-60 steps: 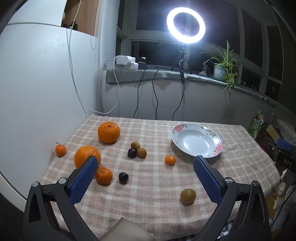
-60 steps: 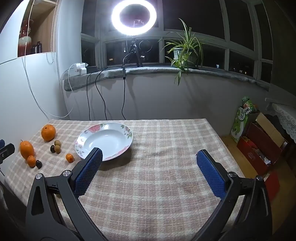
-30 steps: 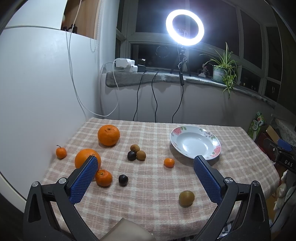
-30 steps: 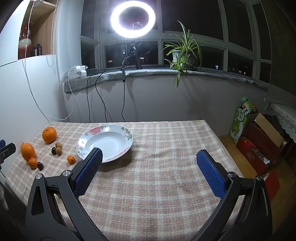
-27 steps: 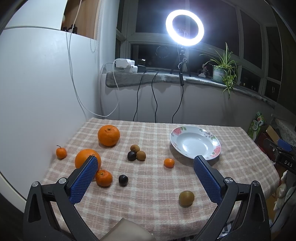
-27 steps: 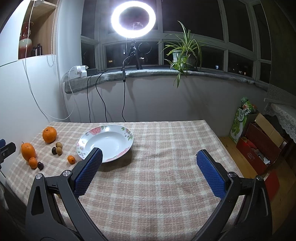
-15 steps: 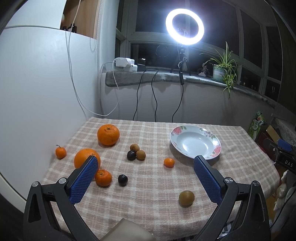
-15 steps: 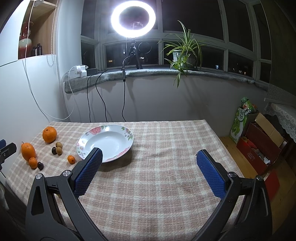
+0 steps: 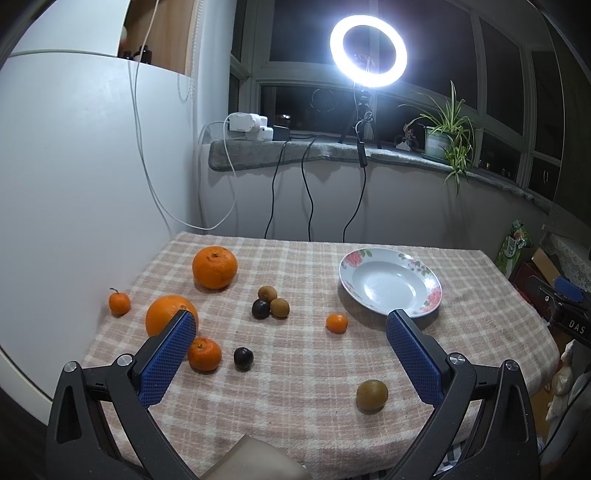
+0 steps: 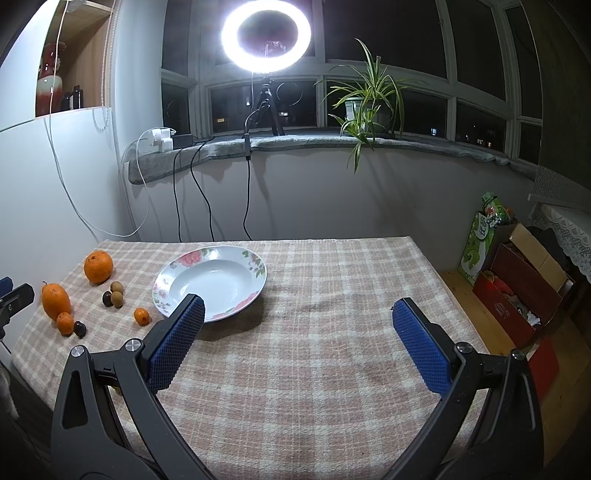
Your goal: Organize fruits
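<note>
On a pink checked tablecloth (image 9: 295,369), oranges and small brown fruits lie scattered left of an empty floral-rimmed white plate (image 9: 428,280). Both the left gripper (image 9: 288,354) and right gripper (image 10: 295,336) hover wide open, holding nothing; nearest fruit should go first, gripped gently.

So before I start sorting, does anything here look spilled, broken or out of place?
Nothing looks damaged or spilled. The white floral-rimmed plate sits upright and empty on the checked tablecloth, with fruit loose across it.

A lit ring light (image 10: 266,34) and potted plant (image 10: 364,98) stand on the windowsill (image 10: 406,142).
</note>
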Demonstrator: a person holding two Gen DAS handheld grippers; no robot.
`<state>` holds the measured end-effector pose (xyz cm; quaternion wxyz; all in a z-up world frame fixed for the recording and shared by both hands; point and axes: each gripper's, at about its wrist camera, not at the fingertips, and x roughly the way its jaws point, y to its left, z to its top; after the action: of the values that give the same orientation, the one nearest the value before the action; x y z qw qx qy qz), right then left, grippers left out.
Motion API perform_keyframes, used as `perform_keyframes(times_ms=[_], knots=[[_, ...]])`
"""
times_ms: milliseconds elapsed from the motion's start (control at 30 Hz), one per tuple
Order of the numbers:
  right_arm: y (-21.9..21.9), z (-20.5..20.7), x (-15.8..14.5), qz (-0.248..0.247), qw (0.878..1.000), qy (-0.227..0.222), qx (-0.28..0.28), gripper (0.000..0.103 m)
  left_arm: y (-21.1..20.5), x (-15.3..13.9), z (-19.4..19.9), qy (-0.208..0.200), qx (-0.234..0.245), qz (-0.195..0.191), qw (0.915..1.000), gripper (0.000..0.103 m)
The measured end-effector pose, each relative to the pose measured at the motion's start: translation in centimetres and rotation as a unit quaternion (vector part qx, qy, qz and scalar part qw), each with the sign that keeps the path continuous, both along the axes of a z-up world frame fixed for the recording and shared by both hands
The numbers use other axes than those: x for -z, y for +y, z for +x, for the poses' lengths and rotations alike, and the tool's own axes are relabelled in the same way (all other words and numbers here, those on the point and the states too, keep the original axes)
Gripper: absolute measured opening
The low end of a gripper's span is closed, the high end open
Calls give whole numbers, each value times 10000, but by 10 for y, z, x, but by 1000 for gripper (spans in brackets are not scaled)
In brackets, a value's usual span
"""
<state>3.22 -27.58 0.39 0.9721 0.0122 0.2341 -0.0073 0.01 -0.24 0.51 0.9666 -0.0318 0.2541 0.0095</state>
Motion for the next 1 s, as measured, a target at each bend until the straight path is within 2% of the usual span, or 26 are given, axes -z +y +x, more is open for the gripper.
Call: perform_keyframes(times_ms=[1000], knots=[[3, 1, 4, -2, 10000, 35, -15, 103, -3, 3, 1, 22, 2, 8, 10000, 102]])
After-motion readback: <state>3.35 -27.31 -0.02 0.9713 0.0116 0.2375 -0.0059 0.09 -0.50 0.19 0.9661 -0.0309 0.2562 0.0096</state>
